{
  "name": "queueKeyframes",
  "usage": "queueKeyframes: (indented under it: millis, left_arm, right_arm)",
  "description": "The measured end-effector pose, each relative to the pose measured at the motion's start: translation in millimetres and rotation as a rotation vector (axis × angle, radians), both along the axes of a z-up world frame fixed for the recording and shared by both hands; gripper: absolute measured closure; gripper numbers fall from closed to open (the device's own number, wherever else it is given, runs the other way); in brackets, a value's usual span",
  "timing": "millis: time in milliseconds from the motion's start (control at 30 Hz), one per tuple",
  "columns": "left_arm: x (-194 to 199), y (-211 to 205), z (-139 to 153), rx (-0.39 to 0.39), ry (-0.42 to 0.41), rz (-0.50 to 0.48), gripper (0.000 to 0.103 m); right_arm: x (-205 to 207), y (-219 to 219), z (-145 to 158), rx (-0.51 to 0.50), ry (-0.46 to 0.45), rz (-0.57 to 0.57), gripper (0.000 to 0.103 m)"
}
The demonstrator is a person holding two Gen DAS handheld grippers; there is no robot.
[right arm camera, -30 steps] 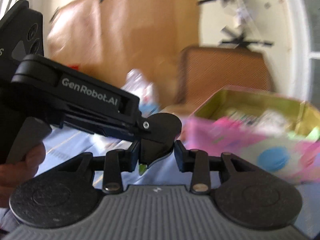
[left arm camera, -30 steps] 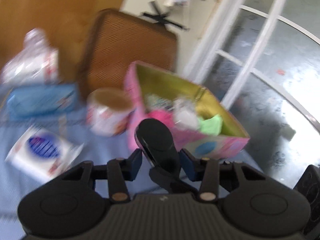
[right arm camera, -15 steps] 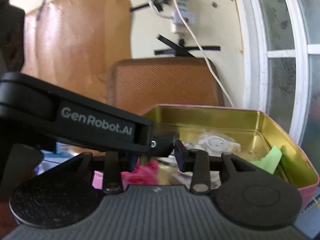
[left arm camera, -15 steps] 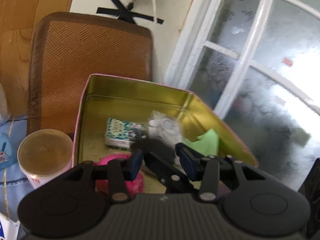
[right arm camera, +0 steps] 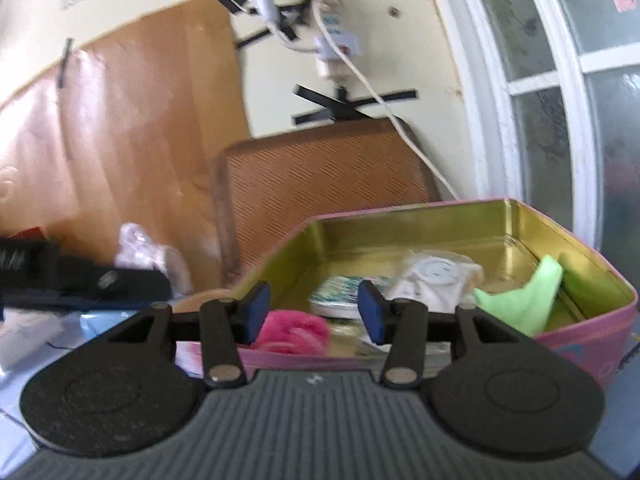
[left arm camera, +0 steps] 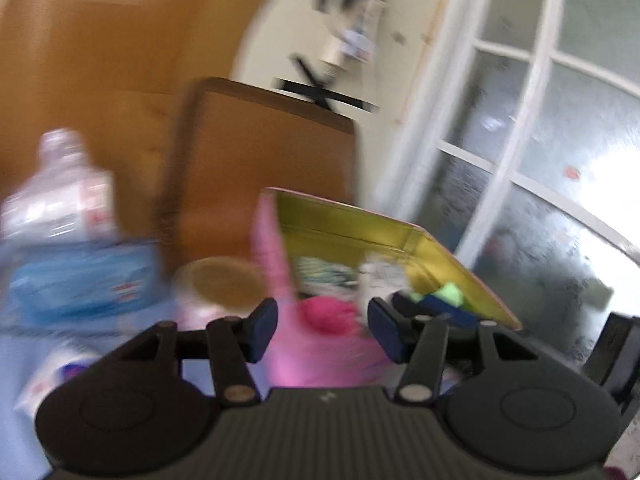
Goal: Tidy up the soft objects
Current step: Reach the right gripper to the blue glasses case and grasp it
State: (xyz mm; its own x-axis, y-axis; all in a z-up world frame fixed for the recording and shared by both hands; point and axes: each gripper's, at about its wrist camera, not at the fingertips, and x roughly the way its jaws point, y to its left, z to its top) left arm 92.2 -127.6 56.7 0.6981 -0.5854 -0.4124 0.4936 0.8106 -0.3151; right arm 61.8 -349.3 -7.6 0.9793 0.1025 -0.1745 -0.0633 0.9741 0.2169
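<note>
A pink tin box (right arm camera: 580, 332) with a gold inside stands open on the blue cloth. It holds a pink fluffy thing (right arm camera: 294, 330), a green cloth (right arm camera: 524, 300), a white soft packet (right arm camera: 436, 276) and a patterned packet (right arm camera: 340, 292). The box (left arm camera: 276, 248) also shows in the blurred left wrist view, with the pink thing (left arm camera: 326, 312), the green cloth (left arm camera: 450, 294) and a dark object (left arm camera: 436, 306) inside. My left gripper (left arm camera: 322, 330) is open and empty before the box. My right gripper (right arm camera: 314, 312) is open and empty at the box's near wall.
Left of the box are a round lidded tub (left arm camera: 224, 284), a blue packet (left arm camera: 84, 280), a clear plastic bottle (left arm camera: 60, 192) and a white packet (left arm camera: 60, 372). A brown woven chair back (right arm camera: 320, 196) stands behind. A window (right arm camera: 580, 80) is at the right.
Both grippers have opened; the dark object they gripped together now lies in the box. The left gripper has pulled back and swung left; the right stays at the box.
</note>
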Motion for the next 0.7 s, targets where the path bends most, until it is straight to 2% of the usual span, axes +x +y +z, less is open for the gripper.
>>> queueKeyframes:
  millis: [100, 200, 333, 400, 467, 533, 600, 700]
  left_arm:
    - [-11, 55, -14, -0.007, 0.018, 0.131, 0.052]
    - [-11, 114, -37, -0.012, 0.085, 0.286, 0.052]
    - [-10, 162, -58, 0.024, 0.117, 0.443, 0.052]
    - [-9, 177, -67, 0.005, 0.134, 0.479, 0.052]
    - [-7, 185, -67, -0.068, 0.145, 0.474, 0.05]
    - [-9, 184, -66, -0.071, 0.133, 0.473, 0.05]
    - [-11, 183, -65, -0.075, 0.123, 0.458, 0.05]
    - [-12, 188, -66, -0.102, 0.112, 0.457, 0.049]
  right_arm:
    - [-3, 19, 7, -0.011, -0.011, 0.076, 0.052]
    - [-3, 48, 11, -0.042, 0.003, 0.182, 0.052]
    - [10, 97, 13, -0.119, 0.047, 0.325, 0.052]
    - [20, 119, 15, -0.181, 0.056, 0.386, 0.052]
    - [38, 141, 18, -0.249, 0.064, 0.436, 0.051]
    - [67, 159, 26, -0.304, 0.092, 0.452, 0.048]
    - [99, 167, 33, -0.306, 0.142, 0.434, 0.041]
    - [155, 170, 39, -0.232, 0.256, 0.359, 0.041]
